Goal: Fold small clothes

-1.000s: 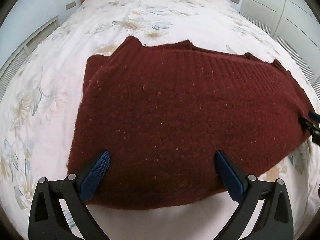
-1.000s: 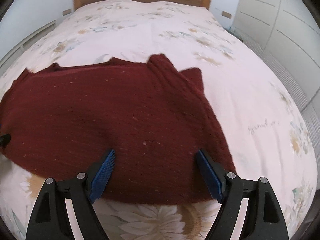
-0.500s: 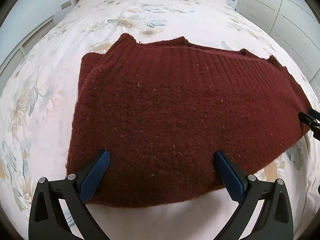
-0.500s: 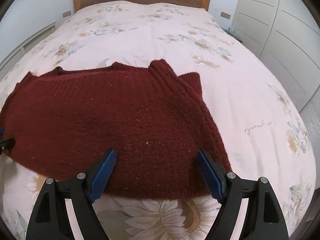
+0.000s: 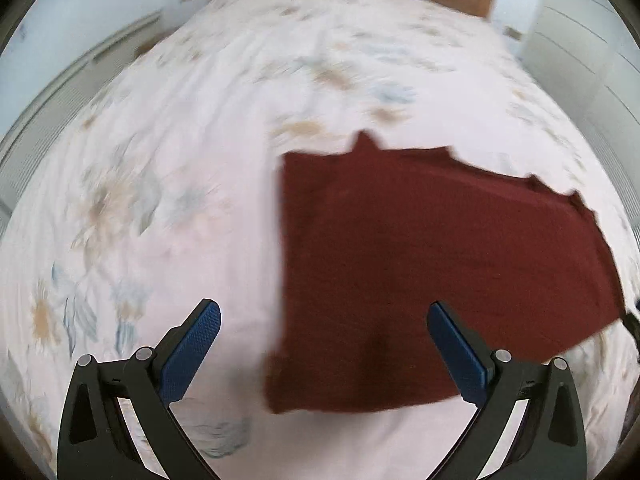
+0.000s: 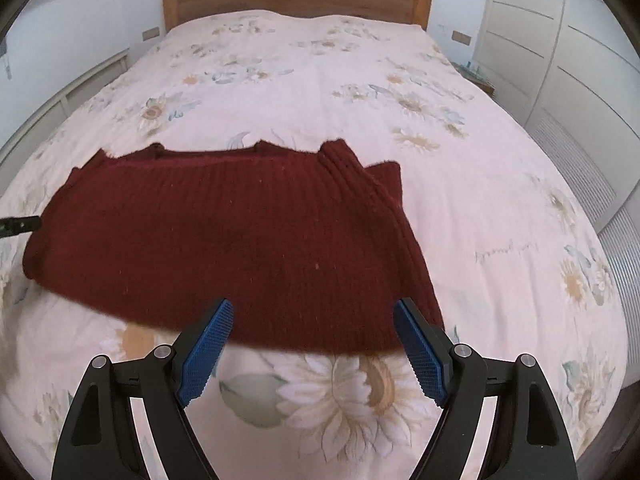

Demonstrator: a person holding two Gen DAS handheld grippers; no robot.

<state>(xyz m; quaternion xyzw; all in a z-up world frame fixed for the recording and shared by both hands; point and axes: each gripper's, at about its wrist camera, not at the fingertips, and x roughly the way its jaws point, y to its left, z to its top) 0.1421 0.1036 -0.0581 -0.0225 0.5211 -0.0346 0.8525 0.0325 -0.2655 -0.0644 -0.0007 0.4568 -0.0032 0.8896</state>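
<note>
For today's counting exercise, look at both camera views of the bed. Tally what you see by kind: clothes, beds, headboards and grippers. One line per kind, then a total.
Sweater: 1
Bed: 1
Headboard: 1
Grippers: 2, the left gripper and the right gripper, both open and empty
Total: 5

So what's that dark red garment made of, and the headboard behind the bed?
The dark red garment looks like a thick wool-type knit: raised ribs and a fuzzy, matte surface. The exact fibre can't be told. The headboard looks like wood with a smooth, warm-brown finish and faint grain, though it could be veneer.
</note>
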